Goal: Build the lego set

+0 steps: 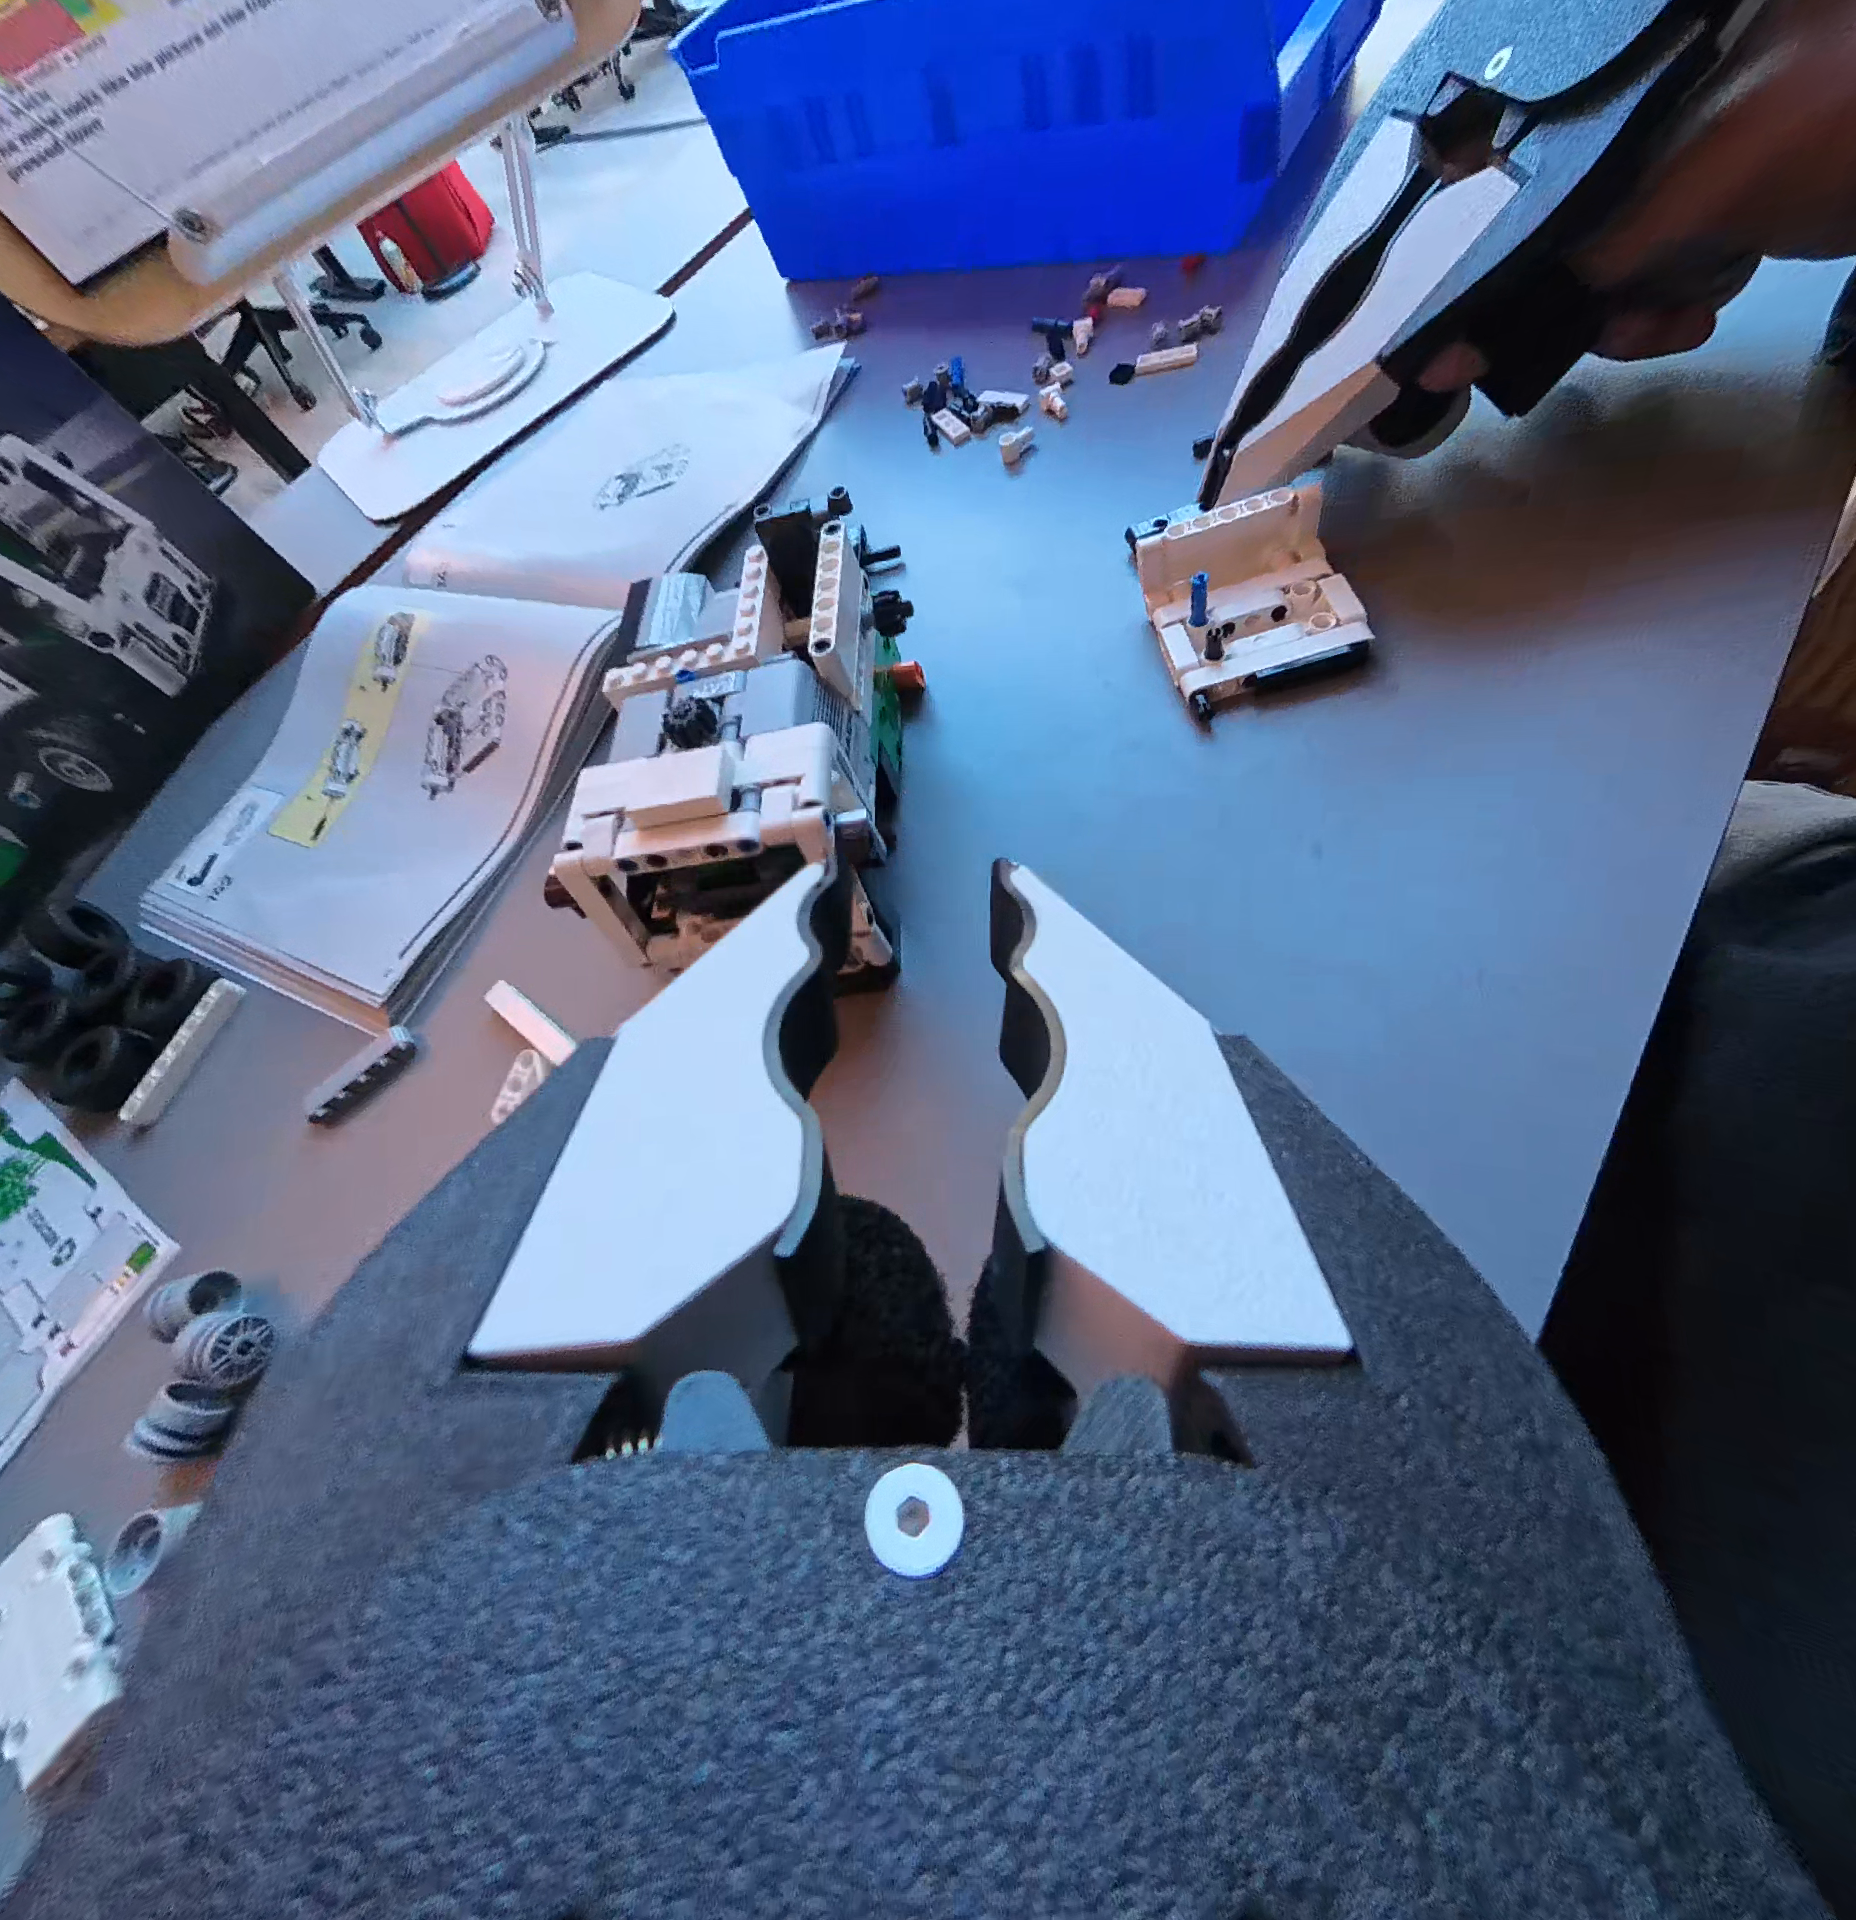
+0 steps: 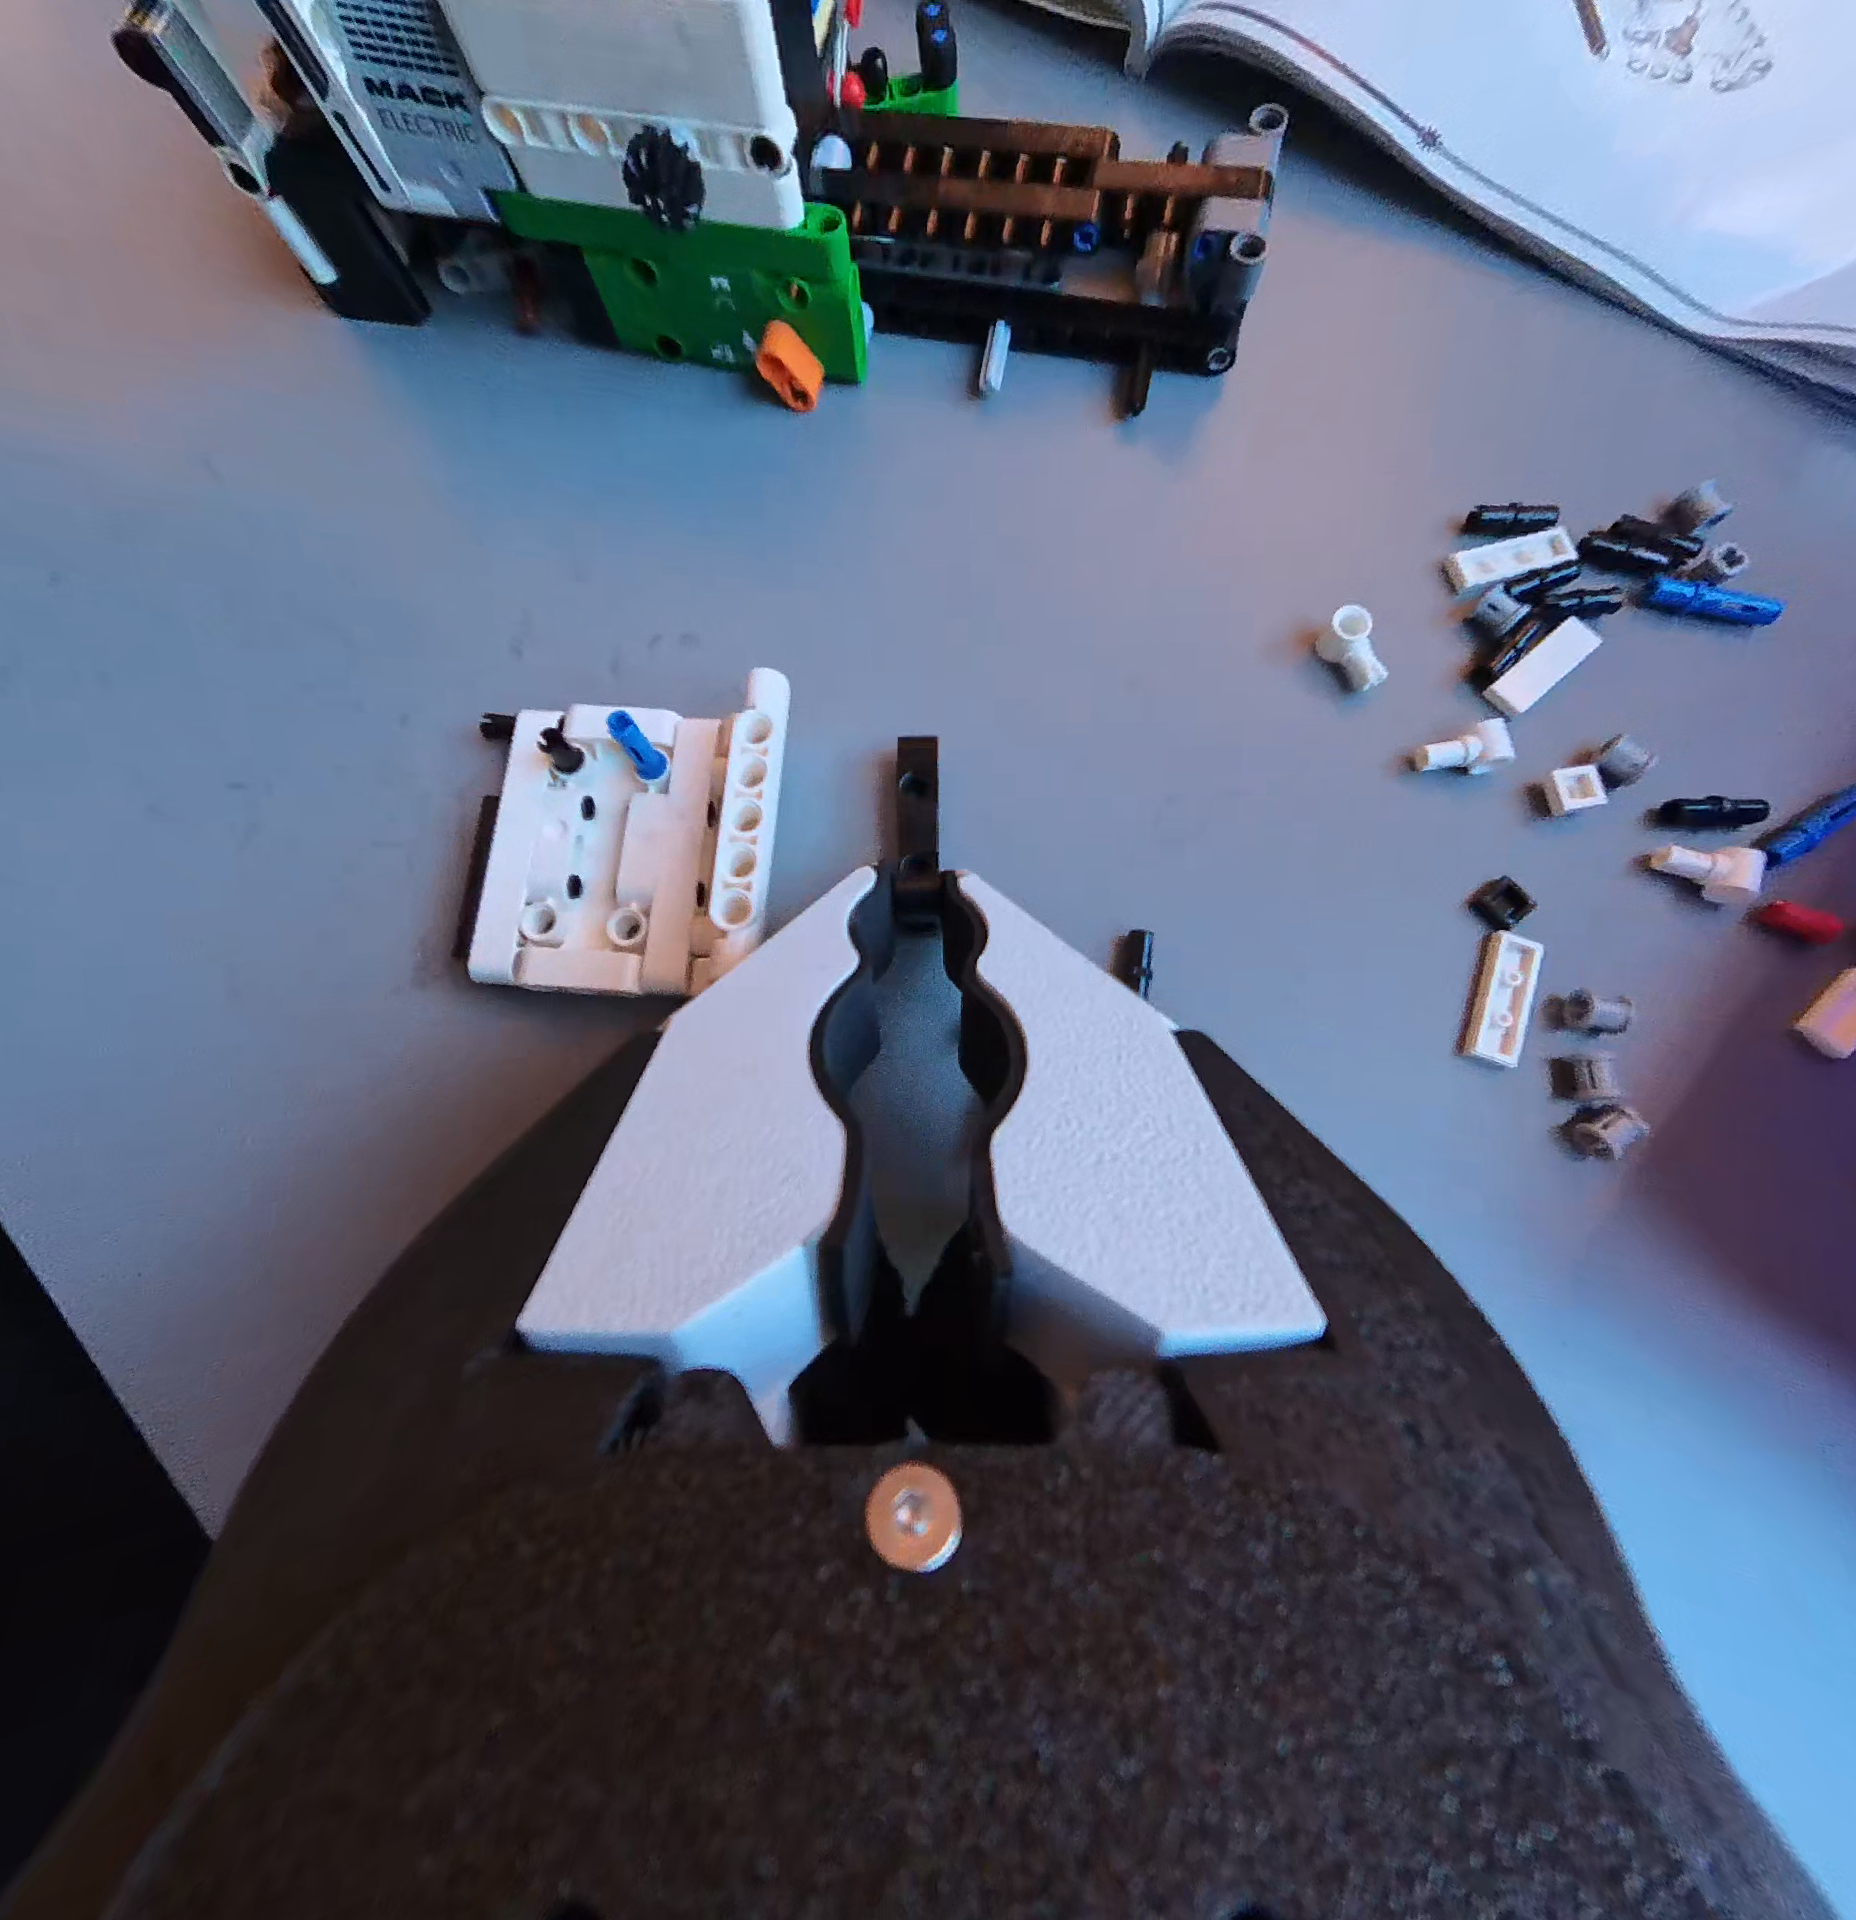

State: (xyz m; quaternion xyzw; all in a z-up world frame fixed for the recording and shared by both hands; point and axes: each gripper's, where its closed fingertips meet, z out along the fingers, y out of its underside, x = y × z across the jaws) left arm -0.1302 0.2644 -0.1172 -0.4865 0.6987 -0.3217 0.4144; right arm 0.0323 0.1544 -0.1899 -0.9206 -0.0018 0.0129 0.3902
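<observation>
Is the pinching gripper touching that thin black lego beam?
Touching. The right wrist view shows the right gripper pinching the thin black lego beam's near end.

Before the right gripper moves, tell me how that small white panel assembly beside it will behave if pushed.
The white panel assembly lies flat on the grey table, so it would likely slide rather than tip. It looks small and probably light. The blue pin standing in it could perhaps snag or pop out if struck.

Off-task items on the tabletop [image 1: 1423, 831]

A blue bin [image 1: 1007, 135] sits at the far edge, a document stand [image 1: 456, 343] (white base) left of it.
</observation>
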